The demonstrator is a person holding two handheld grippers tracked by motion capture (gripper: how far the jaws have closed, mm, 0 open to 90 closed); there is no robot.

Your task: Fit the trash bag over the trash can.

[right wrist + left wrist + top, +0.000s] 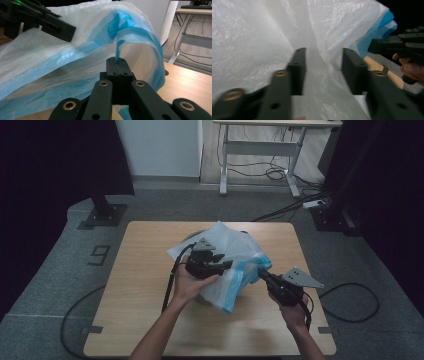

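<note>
One plastic bag (pixel 227 265) lies on the table (pixel 140 270): right gripper (pixel 117 61) clamped on its blue edge at 12 o'clock; left gripper (pixel 323 70) part-open, film between jaws

bare table (pixel 145 285) left of the plastic bag (pixel 235 255), bag blocking centre, narrow strip behind
</note>
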